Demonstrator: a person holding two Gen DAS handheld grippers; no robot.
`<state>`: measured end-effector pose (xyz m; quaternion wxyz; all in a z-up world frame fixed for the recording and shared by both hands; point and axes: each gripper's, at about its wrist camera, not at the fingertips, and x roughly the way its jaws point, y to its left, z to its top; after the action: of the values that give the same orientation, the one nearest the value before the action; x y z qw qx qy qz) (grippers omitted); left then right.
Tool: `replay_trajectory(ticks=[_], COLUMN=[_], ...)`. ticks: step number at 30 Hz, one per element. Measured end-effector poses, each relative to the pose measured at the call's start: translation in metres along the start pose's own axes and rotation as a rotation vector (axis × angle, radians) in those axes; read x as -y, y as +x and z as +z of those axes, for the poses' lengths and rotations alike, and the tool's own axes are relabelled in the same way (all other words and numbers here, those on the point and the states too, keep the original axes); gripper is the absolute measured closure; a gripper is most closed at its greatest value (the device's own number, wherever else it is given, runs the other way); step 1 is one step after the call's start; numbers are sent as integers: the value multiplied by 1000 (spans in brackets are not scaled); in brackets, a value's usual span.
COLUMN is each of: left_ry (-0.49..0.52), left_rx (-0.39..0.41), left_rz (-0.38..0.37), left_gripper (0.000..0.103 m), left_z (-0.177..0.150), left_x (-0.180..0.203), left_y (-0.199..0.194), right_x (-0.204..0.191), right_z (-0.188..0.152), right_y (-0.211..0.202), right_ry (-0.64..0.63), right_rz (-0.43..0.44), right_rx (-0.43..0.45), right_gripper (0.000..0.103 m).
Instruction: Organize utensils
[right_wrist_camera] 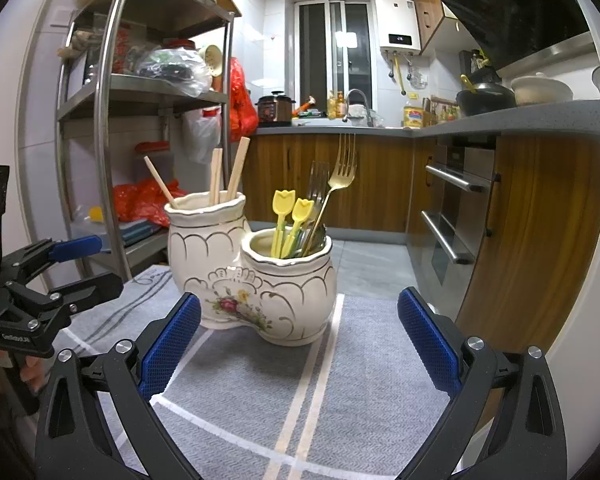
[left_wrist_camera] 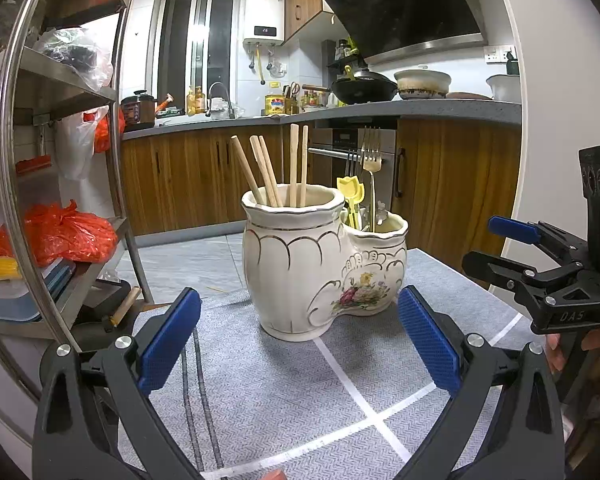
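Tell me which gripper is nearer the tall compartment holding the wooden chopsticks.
Left. The left gripper faces the tall chopstick compartment head-on; the right gripper fronts the shorter fork compartment, chopsticks behind-left.

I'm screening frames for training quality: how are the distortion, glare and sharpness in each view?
Left wrist view: strong fisheye bending of the shelf rail, bright reflection on the window, ceramic holder sharp. Right wrist view: the same bending, window glare, holder and gold fork crisp.
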<state>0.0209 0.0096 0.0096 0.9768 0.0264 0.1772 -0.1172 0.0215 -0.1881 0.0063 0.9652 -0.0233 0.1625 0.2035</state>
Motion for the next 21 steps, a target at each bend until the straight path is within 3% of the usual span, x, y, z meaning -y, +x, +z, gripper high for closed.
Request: replay_trajectory(ticks=[21], left_ry=[4], left_rx=[-5], left_rz=[-1], left_gripper=[6], left_z=[-2], left_x=[-1], left_y=[0], right_x=[0], right_z=[0], right_y=[0], right_ry=[0], right_rz=[0], right_rx=[-1], right_gripper=[5])
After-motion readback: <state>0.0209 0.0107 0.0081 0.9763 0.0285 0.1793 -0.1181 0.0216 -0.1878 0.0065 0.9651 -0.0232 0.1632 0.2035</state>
